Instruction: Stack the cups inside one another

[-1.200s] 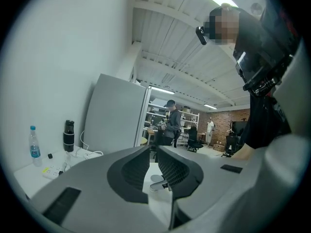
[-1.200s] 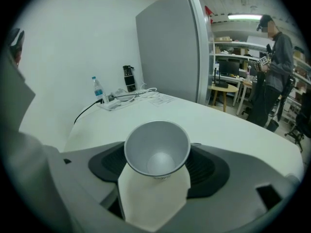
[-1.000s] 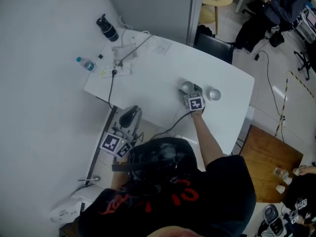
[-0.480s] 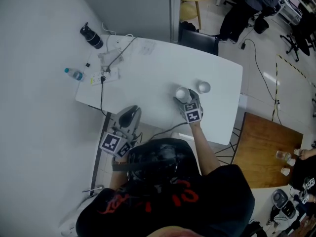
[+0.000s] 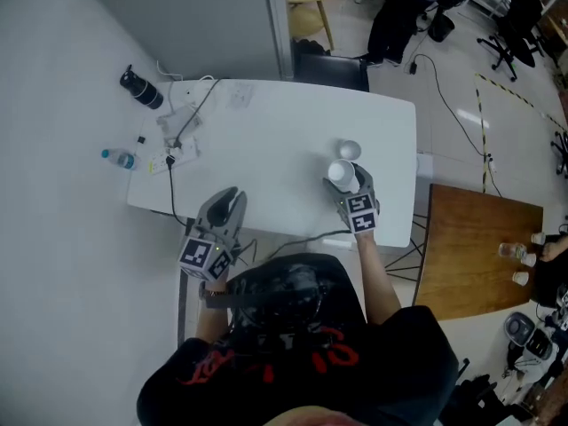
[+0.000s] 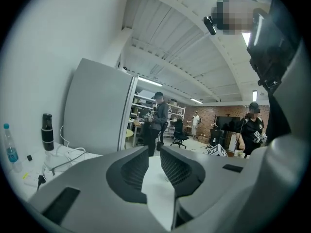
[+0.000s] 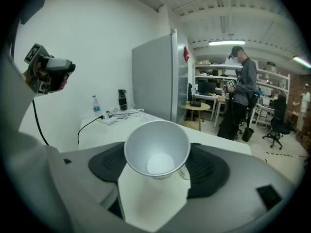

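Observation:
My right gripper is shut on a white paper cup and holds it above the white table, mouth up. In the right gripper view this cup sits upright between the two dark pads of the right gripper, empty inside. A second white cup stands on the table just beyond the held one. My left gripper hovers at the table's near left edge. In its own view the left gripper has its jaws opening, a narrow gap with nothing in it.
At the table's far left lie a black bottle, a water bottle, and a power strip with cables. A grey partition and a chair stand behind. A wooden table is at the right. People stand in the background.
My right gripper has risen with the cup and drawn back toward me, now in line with the second cup. My left gripper has moved forward to the table's edge and its jaws have parted slightly.

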A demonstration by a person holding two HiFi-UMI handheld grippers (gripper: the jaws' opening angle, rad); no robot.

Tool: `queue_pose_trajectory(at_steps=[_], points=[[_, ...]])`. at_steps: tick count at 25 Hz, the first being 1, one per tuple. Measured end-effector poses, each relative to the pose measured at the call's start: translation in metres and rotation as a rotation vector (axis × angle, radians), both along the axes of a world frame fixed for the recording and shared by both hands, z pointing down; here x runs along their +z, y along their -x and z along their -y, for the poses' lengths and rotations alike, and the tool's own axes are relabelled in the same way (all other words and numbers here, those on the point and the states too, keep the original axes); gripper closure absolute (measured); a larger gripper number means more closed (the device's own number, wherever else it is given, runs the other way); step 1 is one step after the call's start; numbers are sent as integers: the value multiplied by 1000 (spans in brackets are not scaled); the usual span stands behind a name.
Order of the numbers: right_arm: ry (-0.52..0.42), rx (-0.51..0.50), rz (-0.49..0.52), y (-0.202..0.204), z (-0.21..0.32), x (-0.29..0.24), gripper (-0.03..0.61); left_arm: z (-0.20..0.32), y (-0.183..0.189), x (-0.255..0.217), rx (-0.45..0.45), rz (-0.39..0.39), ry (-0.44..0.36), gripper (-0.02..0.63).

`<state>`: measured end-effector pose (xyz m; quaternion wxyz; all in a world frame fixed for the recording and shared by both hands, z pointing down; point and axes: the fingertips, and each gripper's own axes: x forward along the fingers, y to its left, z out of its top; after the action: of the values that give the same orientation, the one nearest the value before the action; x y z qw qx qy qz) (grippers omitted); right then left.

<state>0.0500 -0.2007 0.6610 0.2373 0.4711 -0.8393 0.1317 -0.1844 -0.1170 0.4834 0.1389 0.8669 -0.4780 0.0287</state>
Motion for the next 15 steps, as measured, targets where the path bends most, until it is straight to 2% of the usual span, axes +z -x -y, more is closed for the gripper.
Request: queue_pose_trajectory(at_steps=[4, 7, 11, 14, 15], points=[[-16, 37, 11, -19, -5, -14, 199, 3, -11, -7, 32, 19, -37, 534], [-29, 59, 29, -31, -10, -30, 199, 3, -19, -6, 65, 0, -34, 505], [-50, 80, 33, -47, -15, -56, 202, 5, -24, -6, 86, -14, -29, 505], [-75, 88, 45, -53, -16, -75, 202, 7, -25, -8, 86, -55, -32, 504], [-84, 92, 56, -54, -15, -82, 202, 7, -26, -9, 88, -70, -31, 466]])
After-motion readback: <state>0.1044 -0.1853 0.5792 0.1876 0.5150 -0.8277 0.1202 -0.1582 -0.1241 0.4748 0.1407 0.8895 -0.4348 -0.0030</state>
